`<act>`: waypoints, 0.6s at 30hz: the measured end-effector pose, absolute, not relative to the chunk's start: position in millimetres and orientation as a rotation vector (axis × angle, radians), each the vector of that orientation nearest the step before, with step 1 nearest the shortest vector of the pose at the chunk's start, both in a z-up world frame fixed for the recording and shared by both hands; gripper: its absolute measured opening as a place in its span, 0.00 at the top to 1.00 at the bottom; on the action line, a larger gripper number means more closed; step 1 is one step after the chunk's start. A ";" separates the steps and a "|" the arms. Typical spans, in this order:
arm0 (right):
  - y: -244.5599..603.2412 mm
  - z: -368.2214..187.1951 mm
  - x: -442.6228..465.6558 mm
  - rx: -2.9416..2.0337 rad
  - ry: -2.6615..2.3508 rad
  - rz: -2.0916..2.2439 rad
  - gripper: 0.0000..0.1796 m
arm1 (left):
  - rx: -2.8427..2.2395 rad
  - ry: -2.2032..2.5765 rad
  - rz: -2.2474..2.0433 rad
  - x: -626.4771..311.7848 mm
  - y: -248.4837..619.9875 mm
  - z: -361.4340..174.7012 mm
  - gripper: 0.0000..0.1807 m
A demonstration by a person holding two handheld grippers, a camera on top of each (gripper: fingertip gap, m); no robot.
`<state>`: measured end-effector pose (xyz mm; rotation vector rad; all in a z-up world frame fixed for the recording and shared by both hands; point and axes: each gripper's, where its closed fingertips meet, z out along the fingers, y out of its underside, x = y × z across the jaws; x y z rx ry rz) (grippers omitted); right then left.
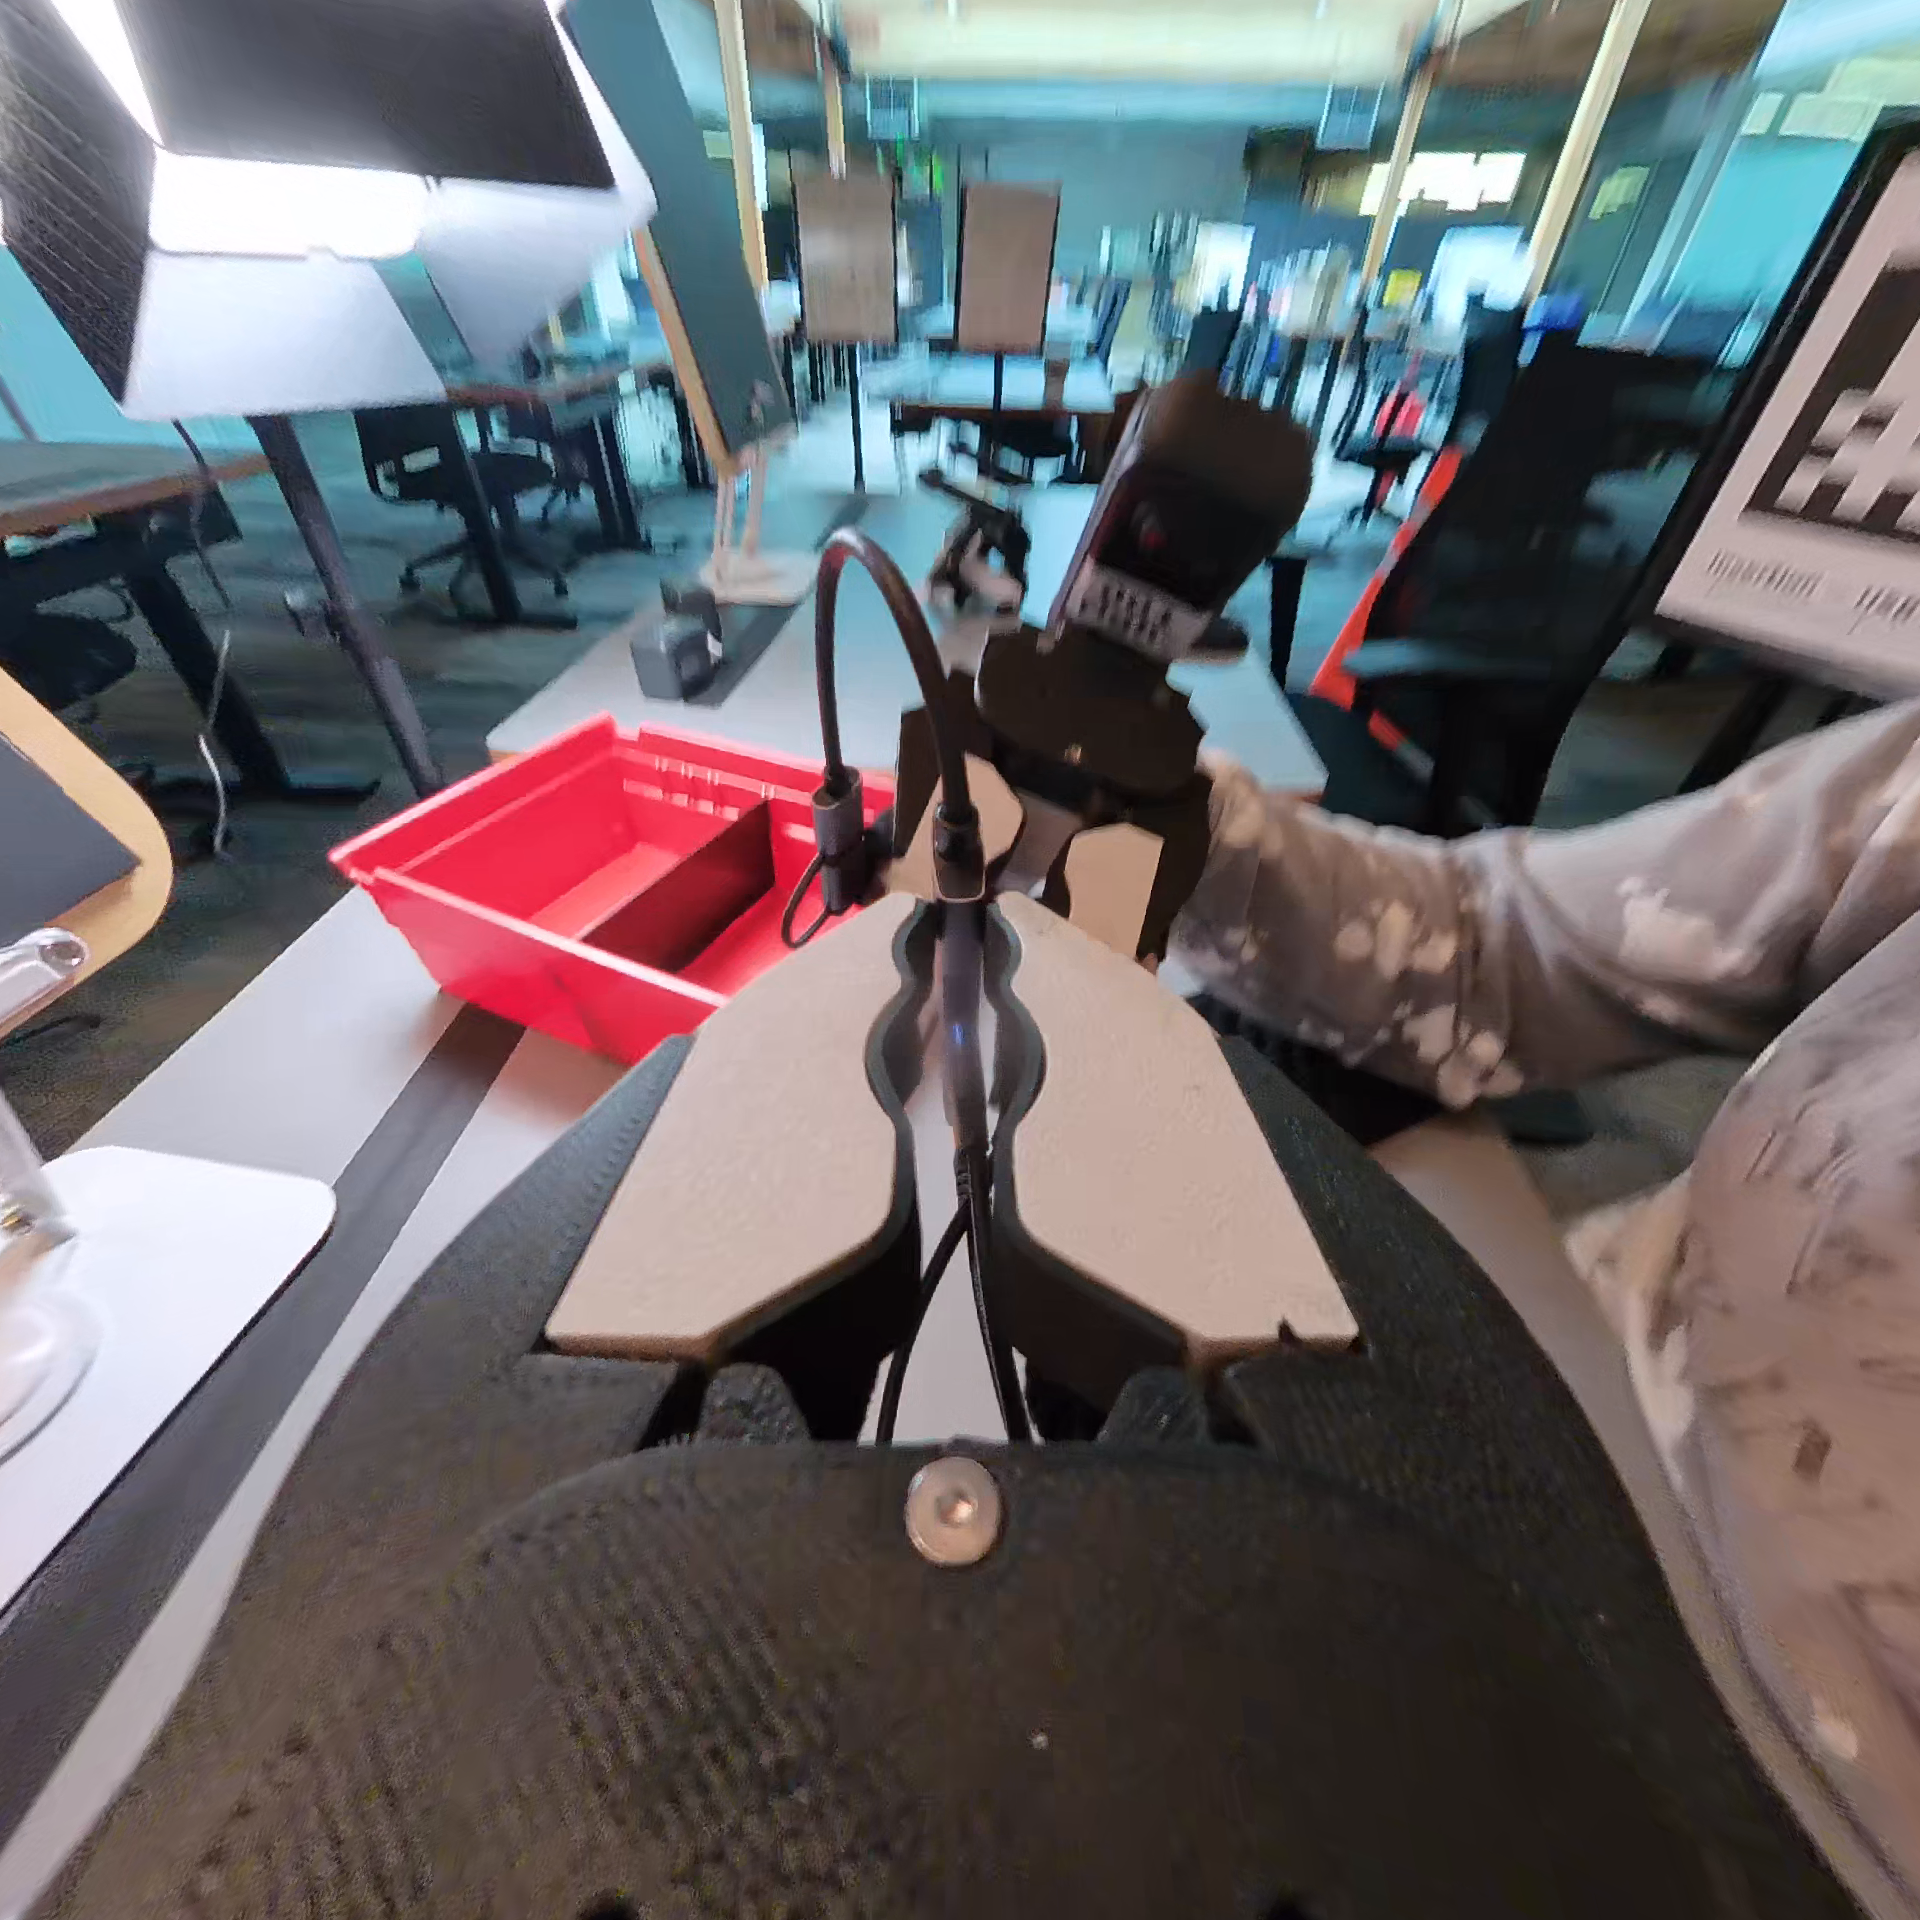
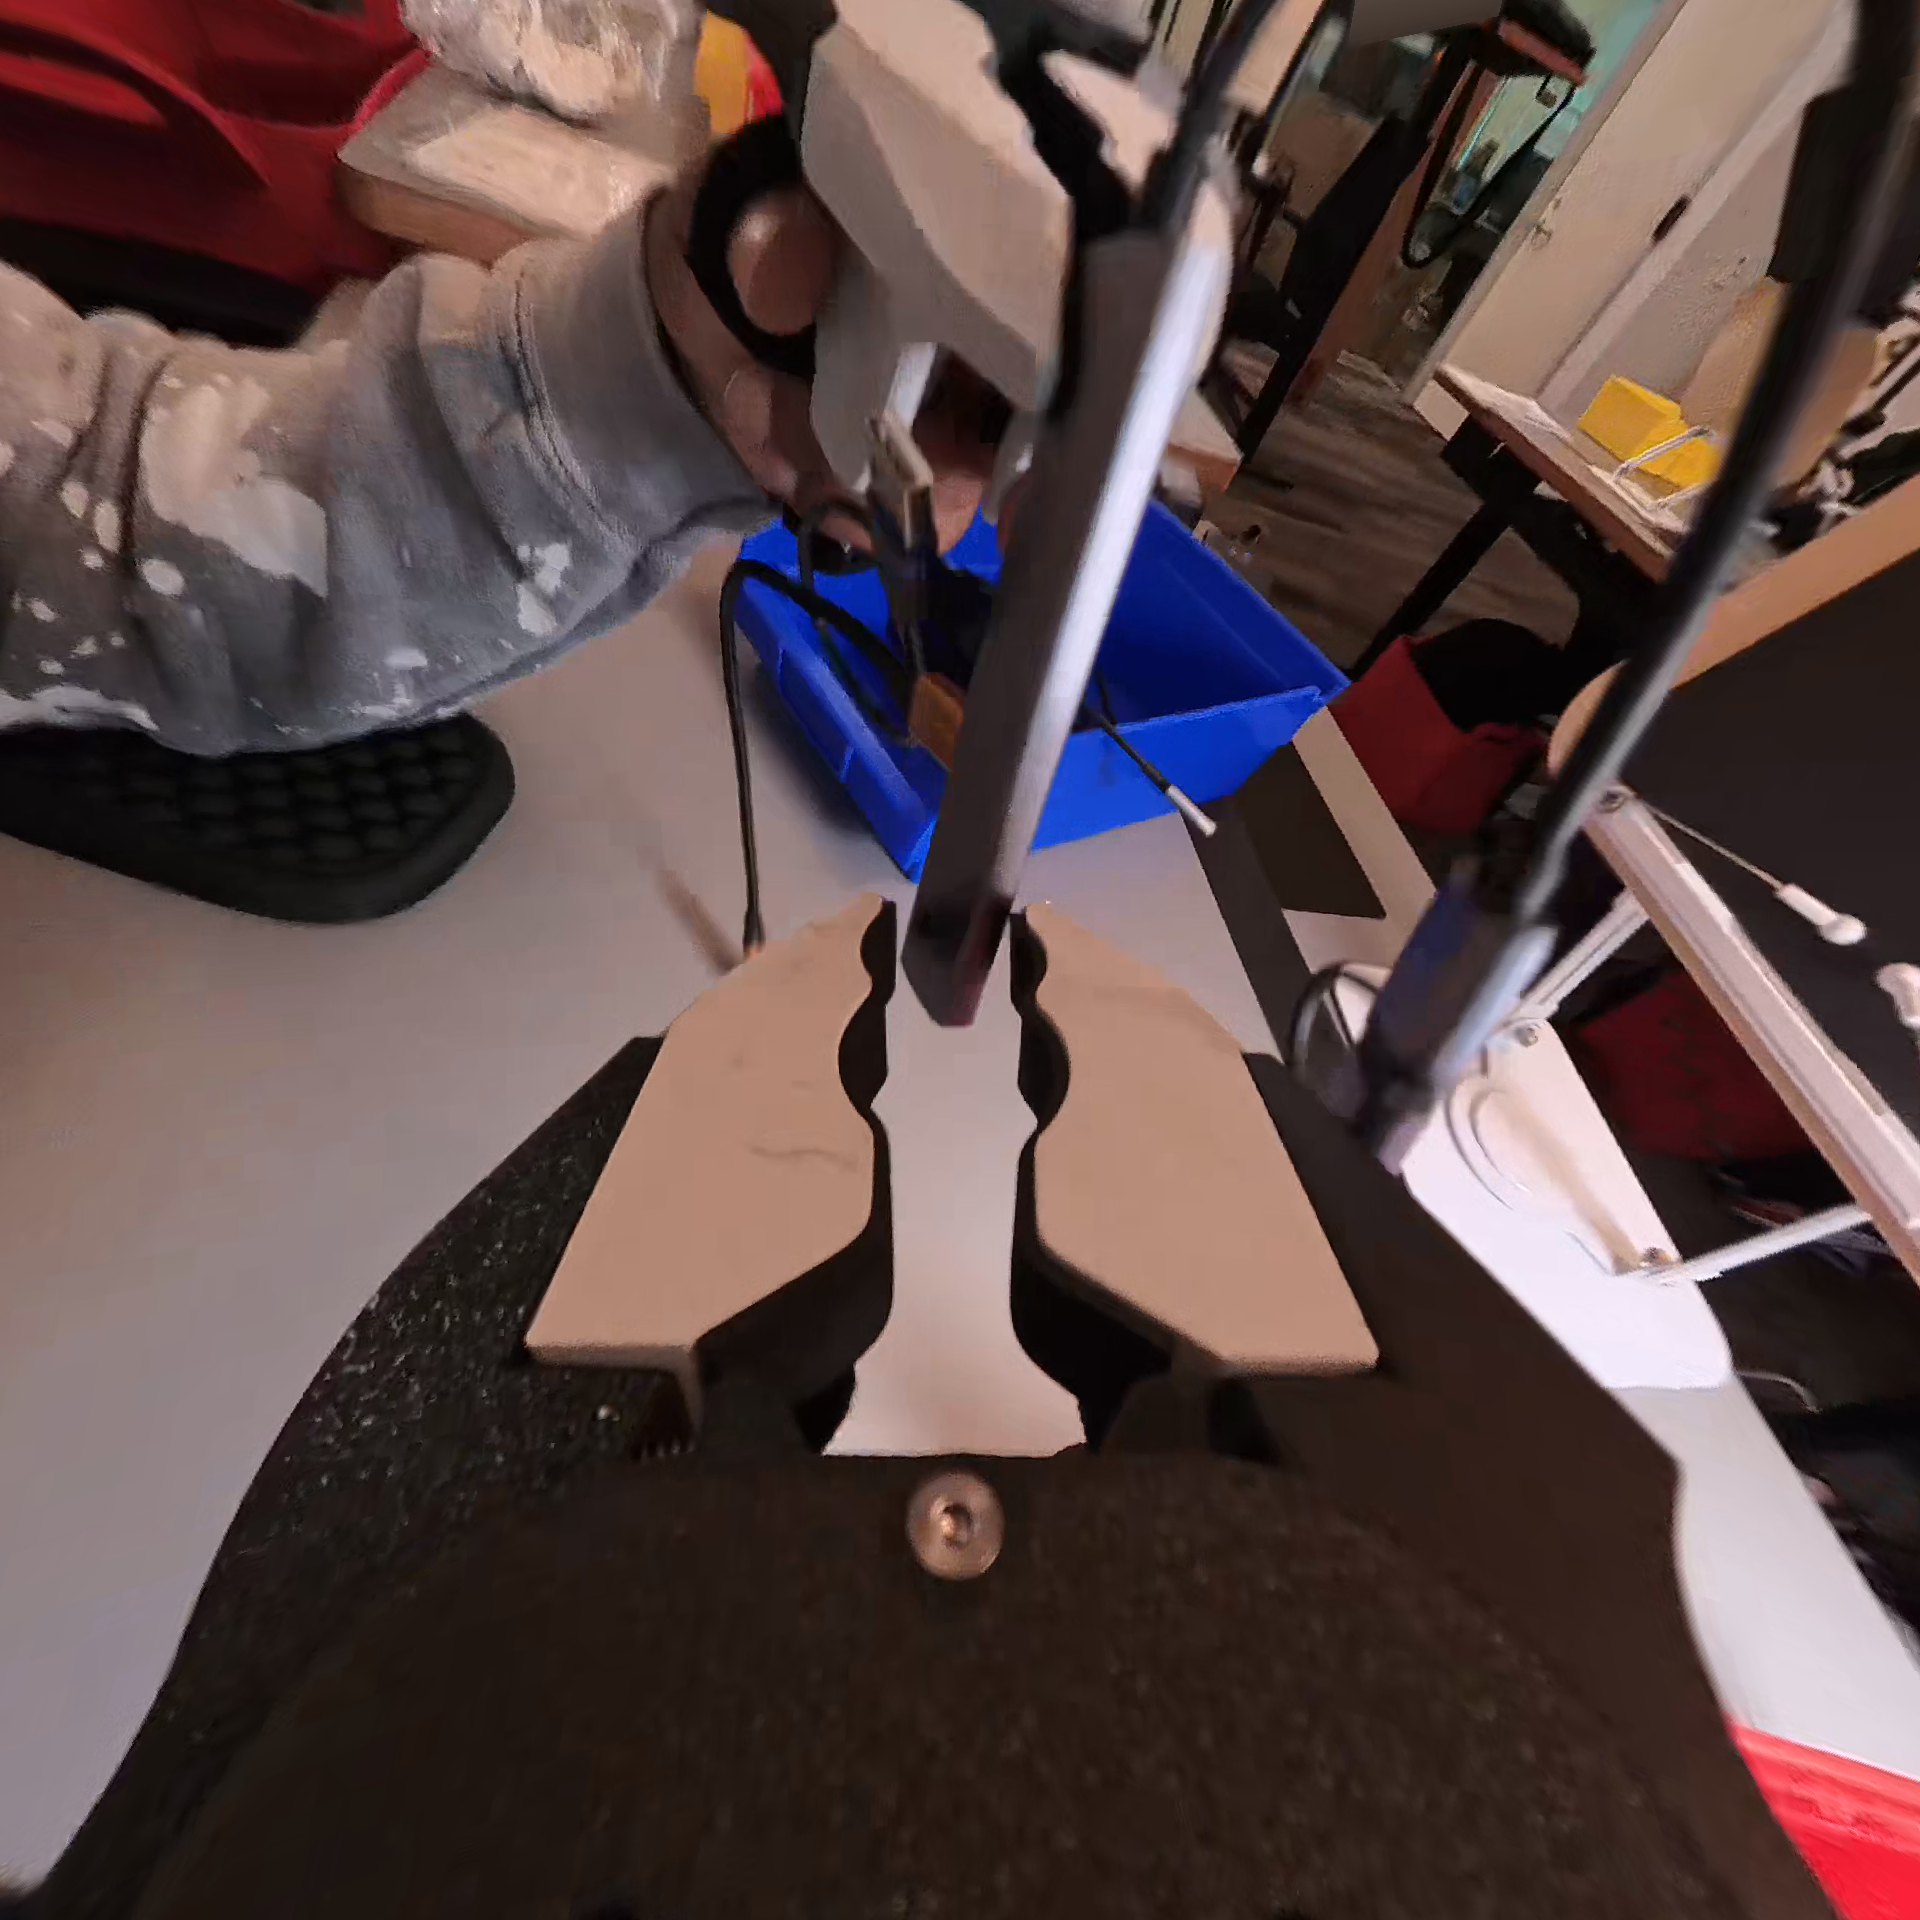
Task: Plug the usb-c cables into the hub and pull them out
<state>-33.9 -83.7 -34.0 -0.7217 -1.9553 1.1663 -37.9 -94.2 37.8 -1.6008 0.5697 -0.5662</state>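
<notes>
My left gripper (image 1: 956,914) is shut on a slim dark hub (image 1: 961,1039), held edge-on with a small blue light on it. The hub's own lead runs back between the fingers. A short black usb-c cable (image 1: 883,592) arcs up from a plug (image 1: 954,862) at the hub's front end. Its other connector (image 1: 831,821) hangs free to the left. My right gripper (image 1: 961,810) faces the left one and grips that plug. In the right wrist view the hub (image 2: 1081,520) runs from the left gripper (image 2: 1101,197) to my right gripper (image 2: 951,925), which is closed around the plug (image 2: 948,977).
A red bin (image 1: 582,883) with a black divider sits on the grey table beyond the left gripper. A blue bin (image 2: 1195,665) holding cables sits beyond the right gripper. A black pad (image 2: 260,821) lies under the person's sleeve. A white lamp base (image 1: 156,1247) stands at the left. The tips of one gripper are about 7 cm away from the tips of the other.
</notes>
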 end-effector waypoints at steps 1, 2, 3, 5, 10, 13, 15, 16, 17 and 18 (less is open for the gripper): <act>-82.8 -29.4 -34.5 -0.727 -1.920 1.228 0.89 | -1.553 0.540 -0.607 -40.1 -94.9 44.6 0.95; -83.2 -22.3 -34.1 -0.724 -1.876 1.307 0.91 | -1.503 0.517 -0.638 -42.2 -95.5 50.7 0.95; -82.8 -13.2 -34.1 -0.718 -1.817 1.382 0.92 | -1.453 0.496 -0.659 -44.5 -95.9 56.2 0.95; -83.8 2.6 -28.6 -0.690 -1.748 1.515 0.93 | -1.367 0.457 -0.700 -49.0 -96.9 65.1 0.95; -56.6 27.2 -10.2 -0.721 -1.658 1.519 0.95 | -1.481 0.395 -0.685 -69.1 -96.5 56.0 0.90; -35.5 27.4 -1.2 -0.785 -1.679 1.322 0.95 | -1.591 0.409 -0.429 -85.9 -101.2 49.6 0.87; -26.0 19.7 2.2 -0.834 -1.731 1.152 0.95 | -1.659 0.495 -0.331 -76.3 -109.9 45.6 0.87; -24.4 14.9 3.3 -0.849 -1.762 1.076 0.95 | -1.687 0.537 -0.277 -69.0 -111.9 43.2 0.87; -25.9 8.9 4.1 -0.861 -1.805 1.011 0.95 | -1.708 0.576 -0.212 -61.1 -111.3 40.2 0.87; -30.6 2.6 4.6 -0.861 -1.853 0.961 0.95 | -1.728 0.626 -0.148 -51.7 -109.2 35.2 0.87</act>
